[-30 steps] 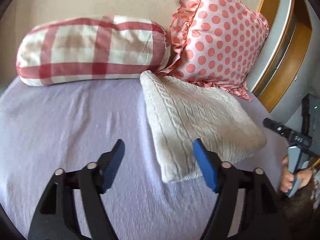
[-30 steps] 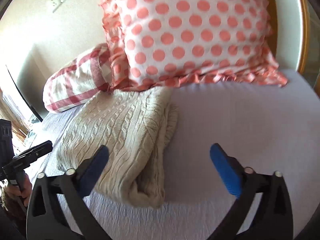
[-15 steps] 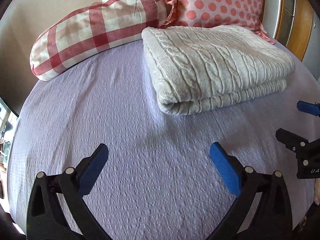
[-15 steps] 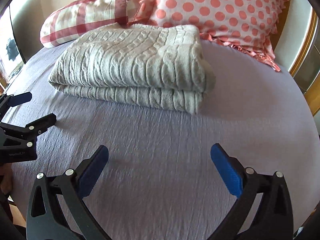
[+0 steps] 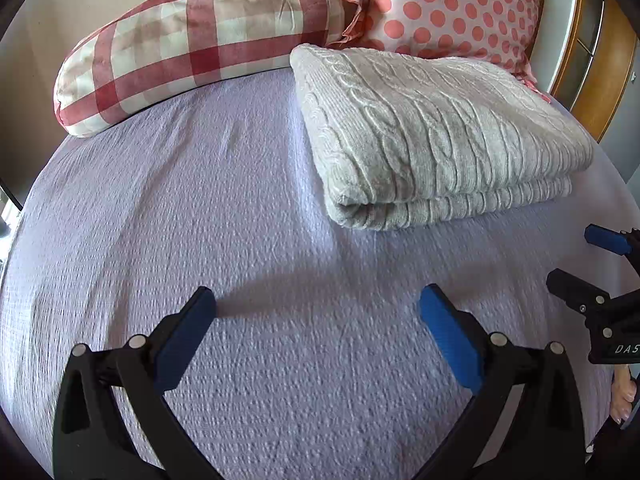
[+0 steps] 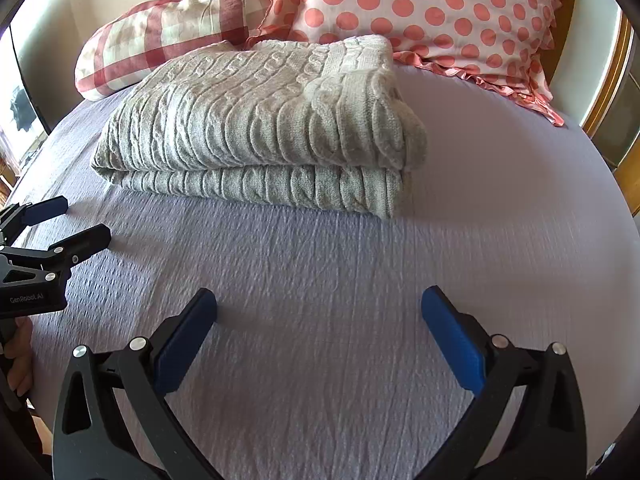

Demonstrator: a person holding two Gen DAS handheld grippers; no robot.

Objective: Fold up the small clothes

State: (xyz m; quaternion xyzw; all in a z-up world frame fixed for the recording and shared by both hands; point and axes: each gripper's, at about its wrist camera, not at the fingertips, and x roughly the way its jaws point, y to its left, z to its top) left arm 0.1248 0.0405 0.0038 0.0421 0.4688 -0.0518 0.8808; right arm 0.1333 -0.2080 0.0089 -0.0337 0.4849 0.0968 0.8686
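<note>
A cream cable-knit sweater (image 5: 432, 140) lies folded in a neat stack on the lilac bedsheet (image 5: 180, 220), near the pillows; it also shows in the right wrist view (image 6: 260, 120). My left gripper (image 5: 316, 308) is open and empty, low over the sheet, well short of the sweater's folded edge. My right gripper (image 6: 318, 308) is open and empty too, in front of the sweater. Each gripper shows at the edge of the other's view: the right gripper (image 5: 592, 264) at the right, the left gripper (image 6: 68, 220) at the left.
A red-and-cream checked pillow (image 5: 192, 40) and a pink polka-dot pillow (image 5: 452, 4) lean on the wall behind the sweater. A wooden and white headboard frame (image 5: 600, 60) stands at the right. The sheet (image 6: 500, 200) spreads around the sweater.
Both grippers pulled back from the sweater and dropped low over the sheet, and both are wide open now. The sweater lies still, farther away in both views.
</note>
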